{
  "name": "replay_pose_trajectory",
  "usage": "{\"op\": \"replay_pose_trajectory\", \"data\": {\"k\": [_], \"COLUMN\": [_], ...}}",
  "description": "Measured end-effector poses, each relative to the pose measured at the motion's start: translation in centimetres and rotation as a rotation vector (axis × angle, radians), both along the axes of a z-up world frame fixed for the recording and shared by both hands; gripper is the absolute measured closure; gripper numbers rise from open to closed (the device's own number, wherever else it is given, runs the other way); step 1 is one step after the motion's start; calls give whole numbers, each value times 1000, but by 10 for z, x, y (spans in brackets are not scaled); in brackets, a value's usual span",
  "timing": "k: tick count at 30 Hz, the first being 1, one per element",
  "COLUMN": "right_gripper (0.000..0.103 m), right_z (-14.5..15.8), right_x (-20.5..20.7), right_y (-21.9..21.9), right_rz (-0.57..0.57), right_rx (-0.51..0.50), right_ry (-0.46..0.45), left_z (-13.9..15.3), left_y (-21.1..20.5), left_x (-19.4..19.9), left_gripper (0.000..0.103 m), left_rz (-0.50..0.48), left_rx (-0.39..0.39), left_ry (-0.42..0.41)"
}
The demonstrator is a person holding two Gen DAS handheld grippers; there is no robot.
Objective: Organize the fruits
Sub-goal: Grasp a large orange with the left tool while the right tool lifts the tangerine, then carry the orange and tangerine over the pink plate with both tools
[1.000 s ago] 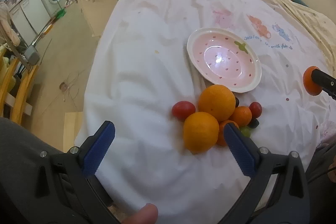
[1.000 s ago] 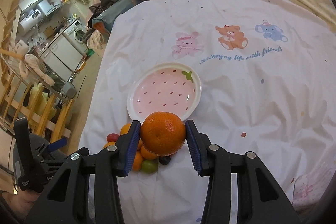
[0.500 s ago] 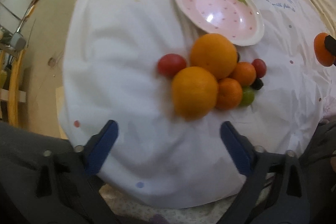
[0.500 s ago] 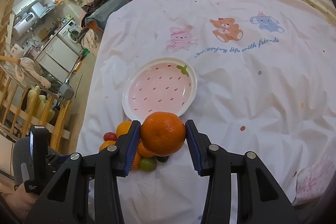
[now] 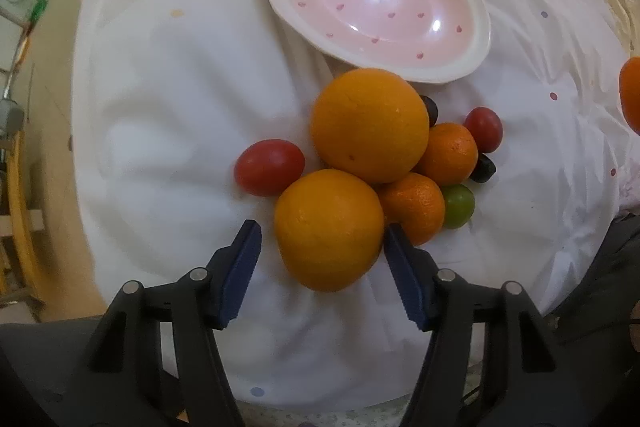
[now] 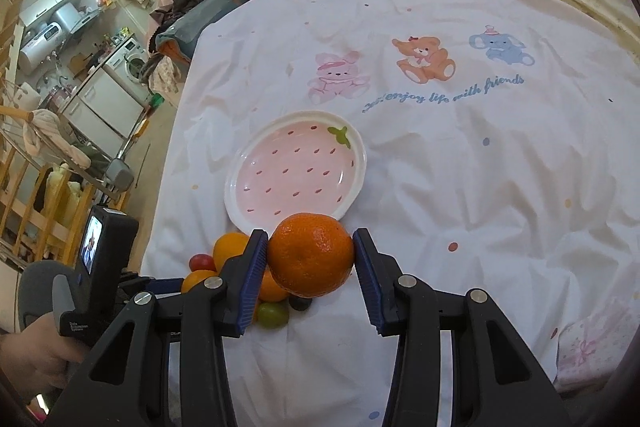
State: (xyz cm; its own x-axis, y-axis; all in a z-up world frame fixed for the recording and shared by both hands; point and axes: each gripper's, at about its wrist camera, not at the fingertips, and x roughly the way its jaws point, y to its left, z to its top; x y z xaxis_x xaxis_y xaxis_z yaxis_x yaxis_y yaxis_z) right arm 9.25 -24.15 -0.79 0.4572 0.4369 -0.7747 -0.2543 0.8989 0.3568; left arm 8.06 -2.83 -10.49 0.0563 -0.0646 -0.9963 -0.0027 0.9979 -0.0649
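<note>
Fruits sit in a tight pile on the white printed sheet [image 5: 168, 99], just below the strawberry plate [image 5: 478, 55]. Nearest large orange [image 5: 329, 229] lies between the blue pads of the left gripper [image 5: 322, 269]; jaws spread, a gap shows on the left side, right pad is close to the orange, contact unclear. Second large orange [image 5: 370, 125] is behind it, touching the plate rim or overlapping it in view. Red tomato [image 5: 269, 167] sits left of both oranges. Two small mandarins [image 5: 450, 155], a second red tomato [image 5: 484, 129], a green grape [image 5: 459, 206] and two dark grapes [image 5: 483, 169] cluster on the right side of the pile.

Right gripper [image 6: 311, 261] is clamped on a mandarin [image 6: 311, 255], both blue pads pressed against its sides, held above the sheet with the pile partly hidden behind it; the plate [image 6: 240, 203] is just beyond. Plate is pink inside with red seed marks and a green leaf, nothing on it.

Readable text on the sheet [image 6: 480, 187]: "enjoy life with friends" in blue script under a pink rabbit, a brown bear and a blue elephant. Left gripper body [image 6: 100, 267] carries white lettering, too small to read; a small lit screen shows on it.
</note>
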Motion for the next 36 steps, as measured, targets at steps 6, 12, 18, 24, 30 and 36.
{"op": "replay_pose_trajectory", "data": {"k": [6, 12, 18, 24, 30, 36], "right_gripper": [57, 57, 57, 57, 57, 57], "right_z": [0, -1, 1, 5, 12, 14], "right_x": [-1, -1, -3, -5, -4, 1], "right_y": [3, 3, 2, -2, -4, -7], "right_rz": [9, -1, -4, -17, -28, -41], "right_rx": [-12, -5, -5, 7, 4, -9], "right_ry": [-7, 1, -9, -23, -59, -68], "left_z": [1, 18, 44, 81, 102, 110], "left_y": [-3, 1, 13, 25, 33, 25], "left_x": [-4, -18, -27, -21, -4, 16], "left_gripper": [55, 55, 55, 55, 55, 55], "left_rz": [0, 31, 32, 52, 80, 56], "left_rx": [-19, -35, -21, 14, -14, -35], "left_ry": [-20, -37, -103, -206, -260, -292]}}
